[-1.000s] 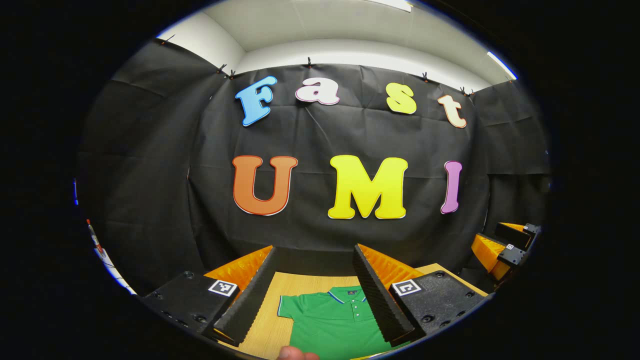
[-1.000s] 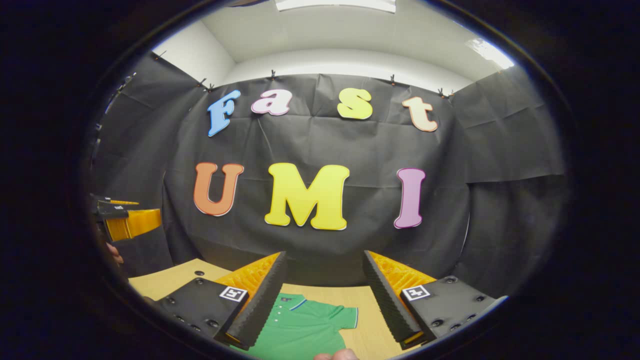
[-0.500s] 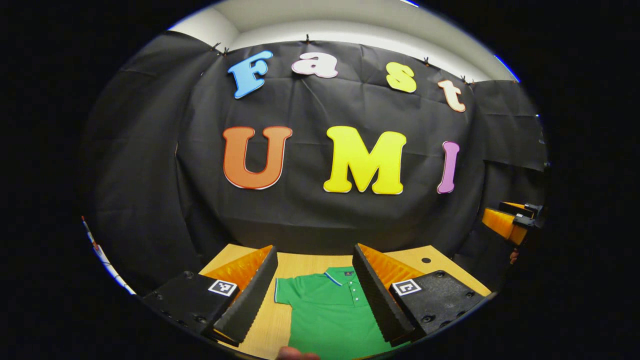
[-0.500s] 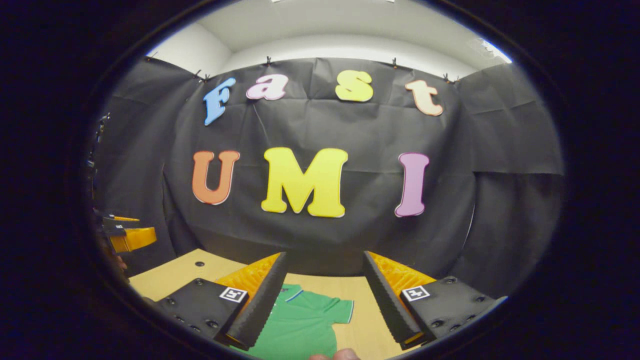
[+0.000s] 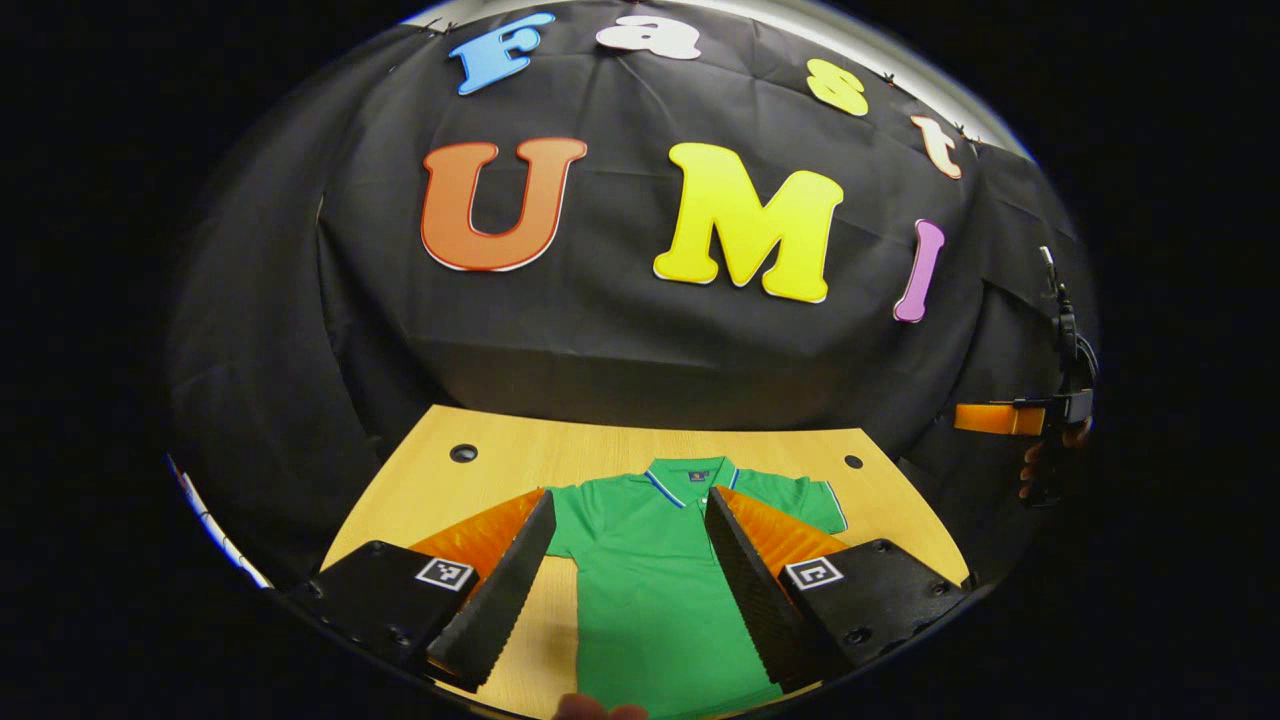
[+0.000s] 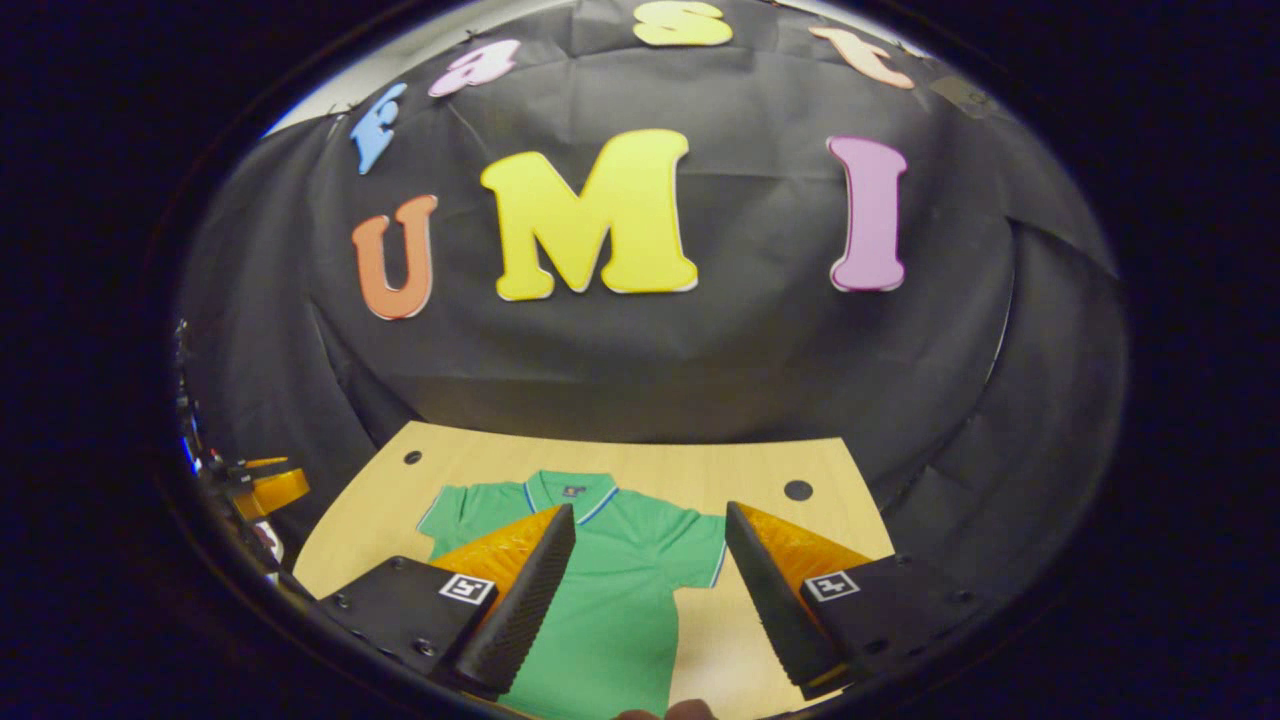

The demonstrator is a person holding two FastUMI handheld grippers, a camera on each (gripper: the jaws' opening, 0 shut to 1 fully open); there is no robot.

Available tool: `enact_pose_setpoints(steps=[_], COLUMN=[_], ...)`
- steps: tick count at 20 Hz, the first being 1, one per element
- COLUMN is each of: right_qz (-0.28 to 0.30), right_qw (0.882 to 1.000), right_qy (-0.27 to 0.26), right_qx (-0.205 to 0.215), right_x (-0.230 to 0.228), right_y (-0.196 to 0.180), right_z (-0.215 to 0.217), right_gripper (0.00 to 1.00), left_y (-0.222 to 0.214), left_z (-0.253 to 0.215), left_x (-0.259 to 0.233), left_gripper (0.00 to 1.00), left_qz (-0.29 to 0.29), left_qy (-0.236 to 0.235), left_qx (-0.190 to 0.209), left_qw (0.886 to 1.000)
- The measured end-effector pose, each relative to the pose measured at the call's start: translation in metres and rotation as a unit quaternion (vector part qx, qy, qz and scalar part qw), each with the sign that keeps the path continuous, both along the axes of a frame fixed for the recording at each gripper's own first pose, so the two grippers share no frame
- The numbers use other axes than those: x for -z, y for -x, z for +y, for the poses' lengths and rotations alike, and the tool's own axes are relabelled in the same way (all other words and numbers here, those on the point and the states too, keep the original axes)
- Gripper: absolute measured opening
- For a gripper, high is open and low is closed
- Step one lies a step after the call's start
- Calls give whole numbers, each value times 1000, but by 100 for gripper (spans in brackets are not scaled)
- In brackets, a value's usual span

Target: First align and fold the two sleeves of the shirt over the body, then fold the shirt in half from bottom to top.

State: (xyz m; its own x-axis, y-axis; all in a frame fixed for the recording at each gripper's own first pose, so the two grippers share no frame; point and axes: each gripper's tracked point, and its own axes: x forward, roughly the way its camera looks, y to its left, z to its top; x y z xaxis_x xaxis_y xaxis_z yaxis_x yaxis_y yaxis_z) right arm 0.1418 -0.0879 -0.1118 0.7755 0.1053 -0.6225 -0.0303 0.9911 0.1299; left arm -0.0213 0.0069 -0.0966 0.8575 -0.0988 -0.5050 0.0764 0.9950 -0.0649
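1. Green, with a striped collar, the shirt (image 5: 650,590) lay flat on the wooden desk (image 5: 450,500) in the lower middle of the left gripper view, collar toward the black cloth wall (image 5: 600,340).
2. Both short sleeves were spread out to the sides, unfolded.
3. The left tool (image 5: 630,510) hung above the shirt at the bottom of that view, its fingers set wide apart and gripping nothing.
4. At the right edge of the same view, the right tool (image 5: 1010,418) showed far off, with a hand (image 5: 1040,470) holding it.
5. In the right gripper view, the shirt (image 6: 610,600) sat at lower centre on the desk (image 6: 700,470).
6. The right tool (image 6: 650,525) was held above it, fingers wide apart and empty.
7. The left tool (image 6: 265,488) appeared small at the left edge of that view.
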Motion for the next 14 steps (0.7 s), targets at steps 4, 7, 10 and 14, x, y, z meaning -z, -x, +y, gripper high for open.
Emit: enact_pose_setpoints(steps=[4,7,10,14], right_qz=[114,214,273,327], right_qw=[993,974,955,933], right_qy=[-23,-56,-83,-103], right_qx=[29,48,77,113], right_x=[84,154,210,264], right_y=[-36,-40,-50,-57], right_z=[-16,-17,-19,-23], right_gripper=[100,97,98,98], left_y=[8,18,14,16], left_z=[-14,-21,-19,-19], left_x=[20,26,36,40], left_gripper=[97,99,99,99], left_qz=[65,99,109,121], left_qy=[34,52,52,54], left_qx=[-4,-15,-27,-43], left_qw=[997,994,992,990])
